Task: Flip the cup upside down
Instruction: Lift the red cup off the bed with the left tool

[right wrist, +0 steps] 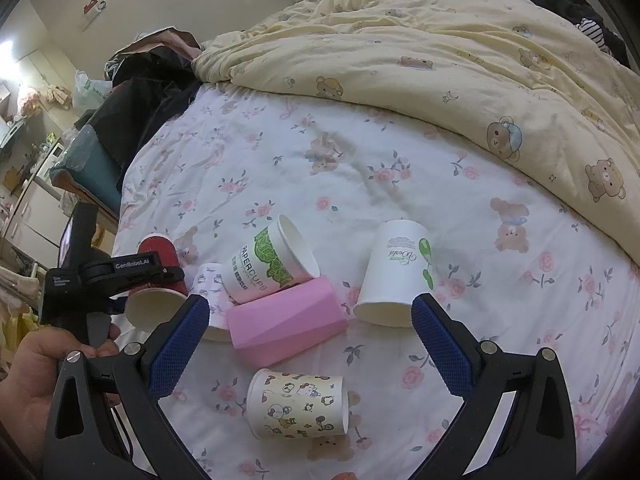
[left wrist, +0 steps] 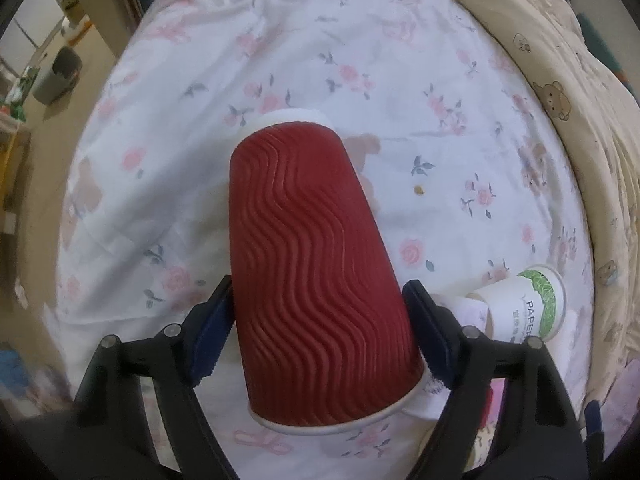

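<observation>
In my left wrist view, my left gripper (left wrist: 320, 332) fills the lower middle of the frame, and its two blue pads are clamped on the red cup (left wrist: 316, 276), one pad on each side of the ribbed wall near the wide rim. The cup is tilted, with its white base pointing to the upper middle of the frame and its open rim toward the camera at the bottom, above the floral bedsheet (left wrist: 400, 60). At the lower right of this frame a white cup with green leaves (left wrist: 532, 304) lies on the sheet, and along the right edge I see the yellow bear blanket (left wrist: 568, 100). In my right wrist view, at the far left, the left gripper (right wrist: 120, 276) appears again with the red cup (right wrist: 158, 276) in it, its open mouth turned down toward the camera. More to the right, in the middle, the leaf cup (right wrist: 272, 264) lies on its side, touching a pink cup (right wrist: 286, 316) below it, and a cartoon-printed cup (right wrist: 296, 404) lies on its side at the lower middle. A white cup (right wrist: 394, 272) stands mouth down to the right of them. My right gripper (right wrist: 310, 340) has its fingers wide apart and holds nothing; the pink cup lies between them in the picture.
</observation>
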`<state>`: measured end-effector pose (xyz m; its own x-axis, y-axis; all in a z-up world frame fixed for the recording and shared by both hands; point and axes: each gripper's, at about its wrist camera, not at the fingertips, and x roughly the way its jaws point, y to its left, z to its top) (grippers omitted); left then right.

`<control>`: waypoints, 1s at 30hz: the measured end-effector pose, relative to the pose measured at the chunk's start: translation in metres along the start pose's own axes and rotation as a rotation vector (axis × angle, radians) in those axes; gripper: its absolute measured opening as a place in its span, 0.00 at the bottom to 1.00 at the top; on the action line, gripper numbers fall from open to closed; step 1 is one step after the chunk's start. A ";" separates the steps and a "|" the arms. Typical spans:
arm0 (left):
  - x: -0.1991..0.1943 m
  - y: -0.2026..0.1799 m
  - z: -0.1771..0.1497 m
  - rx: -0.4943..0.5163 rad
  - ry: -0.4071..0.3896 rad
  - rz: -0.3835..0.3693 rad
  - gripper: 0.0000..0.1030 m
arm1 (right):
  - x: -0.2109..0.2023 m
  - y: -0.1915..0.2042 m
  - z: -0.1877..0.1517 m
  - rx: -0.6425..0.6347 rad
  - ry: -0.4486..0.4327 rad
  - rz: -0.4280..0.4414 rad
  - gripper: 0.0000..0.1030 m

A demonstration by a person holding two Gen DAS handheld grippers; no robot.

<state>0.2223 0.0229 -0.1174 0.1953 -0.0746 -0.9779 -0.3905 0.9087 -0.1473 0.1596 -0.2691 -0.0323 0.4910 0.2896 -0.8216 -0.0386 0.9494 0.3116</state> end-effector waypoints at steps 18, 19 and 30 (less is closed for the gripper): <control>-0.093 0.009 -0.064 0.142 -0.088 -0.069 0.76 | -0.026 0.006 -0.028 -0.037 -0.007 0.011 1.00; -0.098 0.010 -0.071 0.155 -0.092 -0.069 0.76 | -0.029 0.007 -0.031 -0.044 -0.010 0.011 1.00; -0.109 0.011 -0.149 0.224 -0.113 -0.052 0.77 | -0.063 0.008 -0.067 -0.064 -0.030 0.028 1.00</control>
<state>0.0623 -0.0206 -0.0343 0.3140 -0.0888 -0.9453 -0.1711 0.9740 -0.1484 0.0699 -0.2711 -0.0105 0.5150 0.3133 -0.7979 -0.1074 0.9471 0.3025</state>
